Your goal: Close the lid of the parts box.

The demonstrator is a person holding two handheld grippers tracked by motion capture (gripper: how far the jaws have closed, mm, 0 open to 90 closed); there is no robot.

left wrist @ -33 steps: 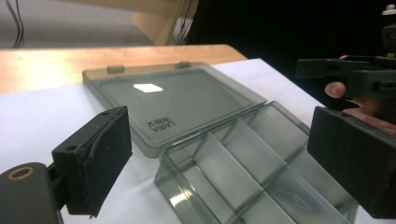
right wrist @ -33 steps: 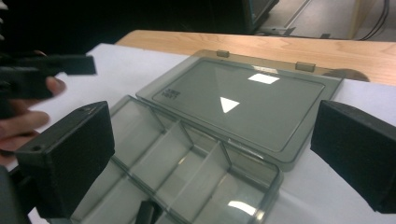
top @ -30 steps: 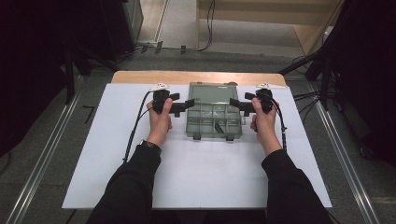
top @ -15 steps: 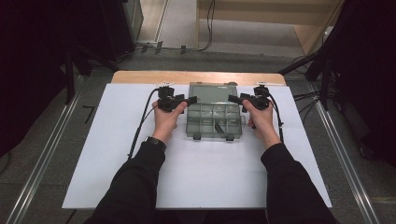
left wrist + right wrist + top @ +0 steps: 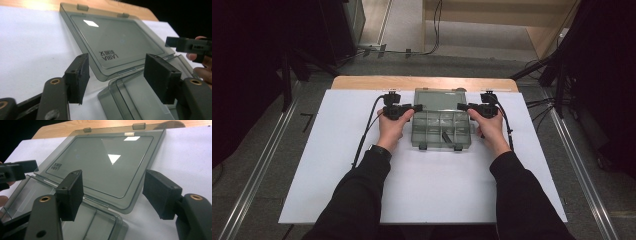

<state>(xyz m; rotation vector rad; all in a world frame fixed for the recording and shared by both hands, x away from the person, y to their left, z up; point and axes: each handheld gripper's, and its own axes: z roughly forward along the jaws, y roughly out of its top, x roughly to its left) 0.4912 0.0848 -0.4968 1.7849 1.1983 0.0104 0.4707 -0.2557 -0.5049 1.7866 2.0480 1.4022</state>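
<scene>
Between my two hands, near the far edge of the white table point(image 5: 337, 165), sits a see-through gray box point(image 5: 442, 131) with little rooms inside. Its lid point(image 5: 115, 41) lies flat behind it, wide open, almost at the wooden strip at the back. My left gripper point(image 5: 404, 108) is at the box's left back corner, and my right gripper point(image 5: 472, 107) is at the right back corner. On each one the fingers have just been closing, but they stand partly apart. The corner where lid and box meet sits in the gap, and the fingers point(image 5: 78, 76) do not press on it. On both outer sides and in front of the box, the table has lots of bare room.
</scene>
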